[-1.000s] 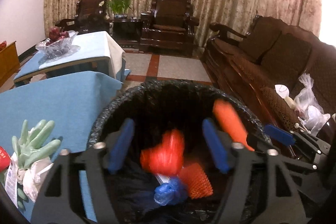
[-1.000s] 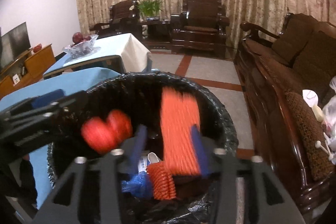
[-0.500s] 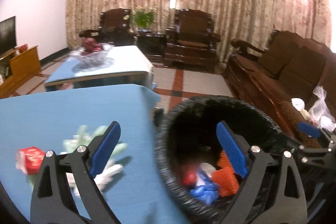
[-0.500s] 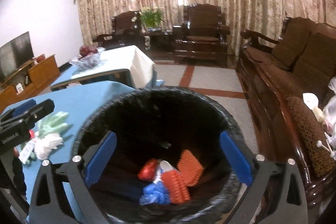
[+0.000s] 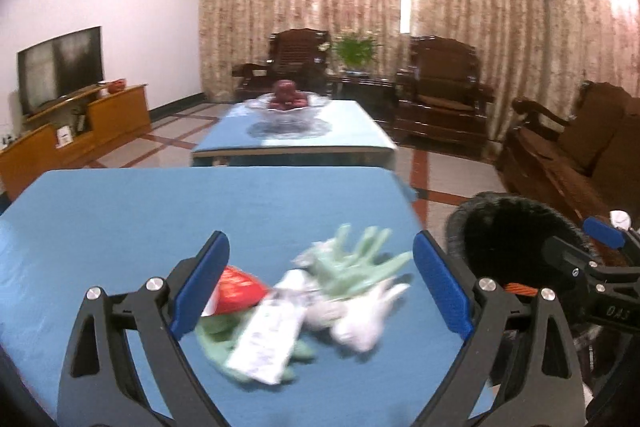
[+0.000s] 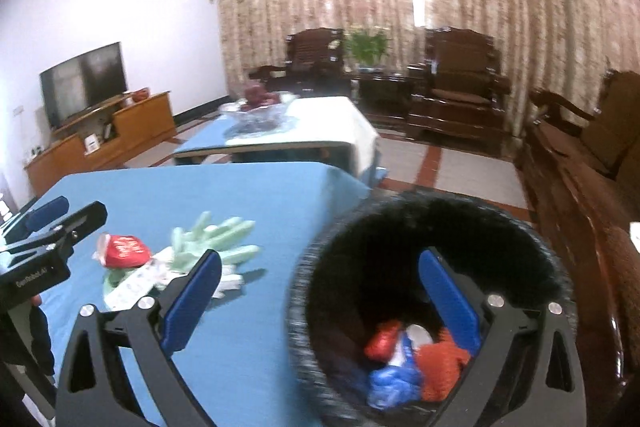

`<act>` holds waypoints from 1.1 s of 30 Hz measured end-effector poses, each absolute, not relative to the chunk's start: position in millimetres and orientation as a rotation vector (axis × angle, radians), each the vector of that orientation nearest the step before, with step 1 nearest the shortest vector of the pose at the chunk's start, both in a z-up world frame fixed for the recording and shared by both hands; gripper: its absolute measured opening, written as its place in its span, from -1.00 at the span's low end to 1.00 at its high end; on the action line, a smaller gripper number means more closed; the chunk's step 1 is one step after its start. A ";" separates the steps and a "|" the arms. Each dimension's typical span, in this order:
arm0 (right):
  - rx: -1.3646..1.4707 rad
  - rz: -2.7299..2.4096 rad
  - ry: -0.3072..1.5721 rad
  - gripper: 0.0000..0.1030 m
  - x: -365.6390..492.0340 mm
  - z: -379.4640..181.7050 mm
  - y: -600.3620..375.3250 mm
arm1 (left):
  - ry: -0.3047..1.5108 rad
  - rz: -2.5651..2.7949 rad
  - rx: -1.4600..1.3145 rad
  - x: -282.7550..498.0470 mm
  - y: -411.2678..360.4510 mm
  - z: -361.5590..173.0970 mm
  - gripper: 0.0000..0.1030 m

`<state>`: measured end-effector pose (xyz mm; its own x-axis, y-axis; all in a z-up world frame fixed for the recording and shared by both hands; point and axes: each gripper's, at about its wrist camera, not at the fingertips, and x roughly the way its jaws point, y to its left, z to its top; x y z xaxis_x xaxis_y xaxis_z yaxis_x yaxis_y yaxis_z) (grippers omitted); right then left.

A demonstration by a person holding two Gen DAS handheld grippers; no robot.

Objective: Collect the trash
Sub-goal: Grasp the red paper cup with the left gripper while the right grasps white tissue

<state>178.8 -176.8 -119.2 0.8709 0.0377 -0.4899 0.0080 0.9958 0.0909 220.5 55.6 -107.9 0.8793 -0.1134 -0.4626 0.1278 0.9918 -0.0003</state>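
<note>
A black-lined trash bin (image 6: 520, 235) stands at the right edge of the blue table (image 6: 200, 195); red, orange and blue trash (image 6: 416, 359) lies at its bottom. On the table lies a pile of pale green and white gloves (image 5: 352, 267), a white paper label (image 5: 264, 343) and a red wrapper (image 5: 236, 287). My left gripper (image 5: 320, 287) is open and empty, just above and in front of that pile. My right gripper (image 6: 320, 299) is open and empty, straddling the bin's left rim. The bin also shows in the left wrist view (image 5: 516, 227).
A second blue table with a glass fruit bowl (image 5: 286, 109) stands behind. A wooden sofa (image 6: 580, 187) runs along the right, armchairs (image 5: 436, 107) at the back, a TV on a wooden cabinet (image 5: 60, 75) at the left.
Both grippers dropped their red and orange trash into the bin and opened. The left gripper has swung left from the bin to over the glove pile; the right has drawn back and left.
</note>
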 end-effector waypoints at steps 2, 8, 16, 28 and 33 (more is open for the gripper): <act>0.094 0.043 0.512 0.88 183.5 -120.7 -159.5 | 0.479 -0.092 0.041 217.9 71.9 -108.7 0.76; 0.099 0.112 0.526 0.80 199.5 -132.3 -115.4 | 0.507 -0.016 0.037 213.6 117.8 -117.0 0.75; 0.058 0.158 0.638 0.49 222.1 -175.7 -66.2 | 0.543 0.050 0.023 209.9 154.1 -134.9 0.75; -0.005 0.169 0.757 0.28 239.2 -212.6 -48.8 | 0.606 0.039 -0.016 221.7 162.6 -169.5 0.75; -0.012 0.222 0.802 -0.16 242.7 -221.7 -43.4 | 0.613 0.035 -0.019 224.6 161.9 -173.6 0.75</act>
<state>242.7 -43.4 -221.7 0.6733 0.1932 -0.7136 -0.2019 0.9766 0.0739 224.6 161.9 -173.6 0.8176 0.0268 -0.5752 -0.0383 0.9992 -0.0078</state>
